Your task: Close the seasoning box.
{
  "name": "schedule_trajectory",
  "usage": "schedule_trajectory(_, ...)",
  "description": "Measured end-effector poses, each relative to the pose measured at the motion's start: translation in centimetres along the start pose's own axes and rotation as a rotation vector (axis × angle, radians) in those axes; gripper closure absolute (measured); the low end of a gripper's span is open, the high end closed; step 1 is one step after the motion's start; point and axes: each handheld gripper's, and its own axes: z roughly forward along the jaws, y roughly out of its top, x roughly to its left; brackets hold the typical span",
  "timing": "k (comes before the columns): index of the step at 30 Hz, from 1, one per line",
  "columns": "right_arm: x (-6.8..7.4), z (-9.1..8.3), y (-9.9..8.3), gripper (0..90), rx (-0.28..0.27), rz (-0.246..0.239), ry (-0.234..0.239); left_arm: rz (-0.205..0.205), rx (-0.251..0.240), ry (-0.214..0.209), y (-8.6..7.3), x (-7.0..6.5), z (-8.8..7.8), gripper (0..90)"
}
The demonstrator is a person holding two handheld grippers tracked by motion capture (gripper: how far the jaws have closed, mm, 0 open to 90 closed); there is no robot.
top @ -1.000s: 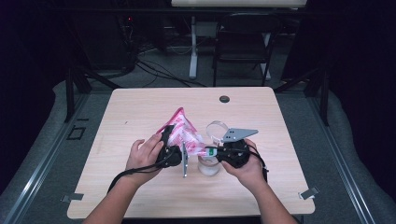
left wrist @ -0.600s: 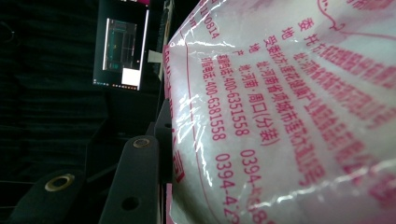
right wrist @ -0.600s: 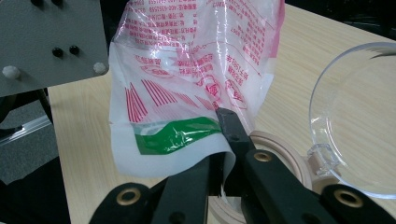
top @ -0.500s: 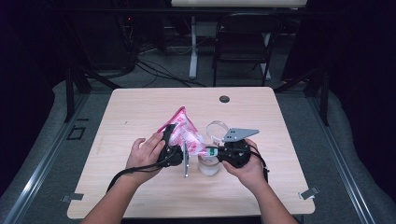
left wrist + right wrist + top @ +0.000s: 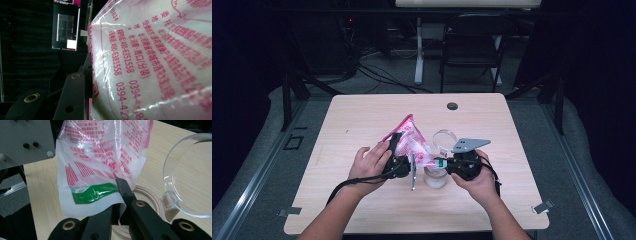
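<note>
Over a wooden table (image 5: 362,120), a pink-printed bag (image 5: 412,142) slants down from the left gripper (image 5: 398,150), clamped on its upper body, to the right gripper (image 5: 119,195), pinched tight on its low corner directly above an open clear jar (image 5: 435,177).

bag (image 5: 412,145) above jar (image 5: 434,177) | lid (image 5: 444,138) behind jar | table (image 5: 362,115) under all
</note>
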Motion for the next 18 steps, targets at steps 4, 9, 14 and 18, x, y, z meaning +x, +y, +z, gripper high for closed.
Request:
schedule_trajectory(4,-0.12,0.03,-0.18,90.0,0.007,0.003,-0.004,0.008,-0.002,-0.003,0.14,-0.05,0.06,63.2)
schedule_trajectory(9,-0.2,0.2,-0.37,90.0,0.009,0.01,-0.007,0.019,-0.001,0.0,0.22,-0.03,0.12,63.2)
schedule_trajectory(14,-0.21,0.57,-0.54,90.0,0.022,0.01,-0.008,0.025,0.005,-0.003,0.13,-0.04,0.13,63.2)
schedule_trajectory(18,-0.24,0.64,-0.55,90.0,0.021,0.011,-0.008,0.025,0.005,0.0,0.13,-0.04,0.17,63.2)
